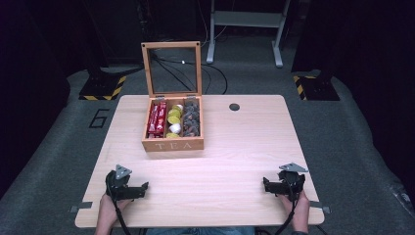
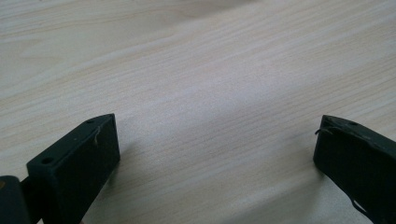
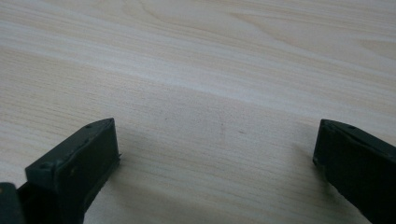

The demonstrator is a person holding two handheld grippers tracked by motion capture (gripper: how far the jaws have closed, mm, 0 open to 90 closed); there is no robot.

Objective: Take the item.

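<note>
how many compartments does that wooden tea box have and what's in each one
3. In the tea box, the left compartment holds red packets, the middle one yellow and white capsules, and the right one dark grey capsules. Deeper layers may be hidden.

Word "TEA" in pale capitals on the near front wall of the wooden box (image 1: 172,145) at table centre, large dark numeral "6" marked on the grey floor (image 1: 99,118) to the left of the table, red packets' print too small to read

Light wood table (image 1: 244,147) on grey carpet floor (image 1: 352,142); dark surroundings; white stand base (image 1: 244,19) and yellow-black striped feet (image 1: 103,88) behind.
</note>
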